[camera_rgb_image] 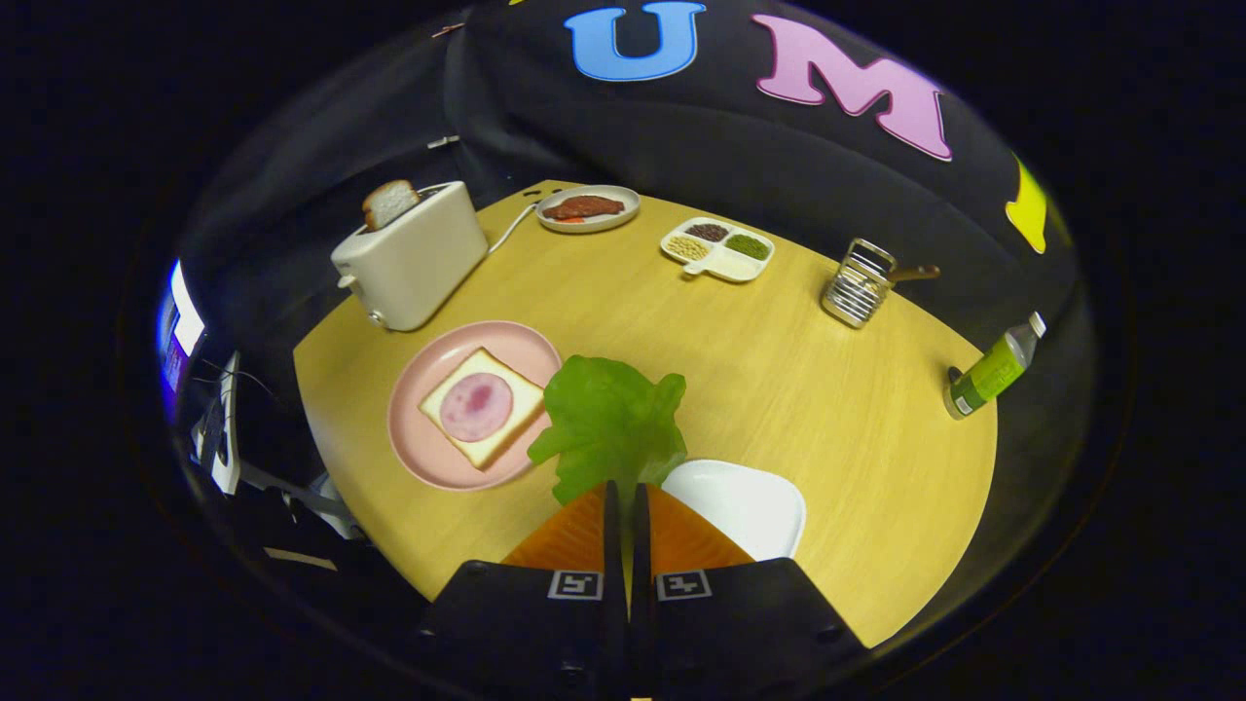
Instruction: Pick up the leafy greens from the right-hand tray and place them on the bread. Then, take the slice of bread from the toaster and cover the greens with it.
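We are in the first step: the leafy greens (610, 428) are up off the white tray (750, 506) near the front edge of the table (827, 389). Our claw (627, 497) is pinched almost closed on the bottom of the leaf, which sticks up ahead of the fingers. Next, we think, we must carry it over to the bread (482, 407) on the pink plate (419, 448), and let go. The other slice (390, 202) waits in the toaster (414, 258) at the far left corner.
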Available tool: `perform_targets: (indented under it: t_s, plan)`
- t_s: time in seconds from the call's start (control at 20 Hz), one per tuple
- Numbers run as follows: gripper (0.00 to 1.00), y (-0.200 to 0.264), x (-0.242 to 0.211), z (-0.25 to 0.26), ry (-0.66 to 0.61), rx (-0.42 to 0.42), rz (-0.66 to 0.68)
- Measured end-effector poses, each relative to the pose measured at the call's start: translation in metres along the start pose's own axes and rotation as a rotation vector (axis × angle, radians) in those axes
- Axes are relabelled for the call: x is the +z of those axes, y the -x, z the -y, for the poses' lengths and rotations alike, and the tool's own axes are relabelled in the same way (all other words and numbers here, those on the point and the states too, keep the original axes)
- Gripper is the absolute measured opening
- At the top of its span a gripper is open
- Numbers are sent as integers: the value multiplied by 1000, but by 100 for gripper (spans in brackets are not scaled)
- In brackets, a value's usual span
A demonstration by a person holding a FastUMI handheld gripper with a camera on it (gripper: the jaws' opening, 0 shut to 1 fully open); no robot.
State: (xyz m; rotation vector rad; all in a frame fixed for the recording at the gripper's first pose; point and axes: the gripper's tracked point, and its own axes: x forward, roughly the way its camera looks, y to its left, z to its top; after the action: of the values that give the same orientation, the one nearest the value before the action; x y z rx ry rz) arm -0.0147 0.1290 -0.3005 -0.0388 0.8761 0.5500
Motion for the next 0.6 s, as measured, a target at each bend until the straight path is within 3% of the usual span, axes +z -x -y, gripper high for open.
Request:
perform_targets:
  t_s: [0.3,0.6]
  plan:
    - [5,-34,28,-81,45,100,-21]
    - [5,-67,38,-122,77,108,-53]
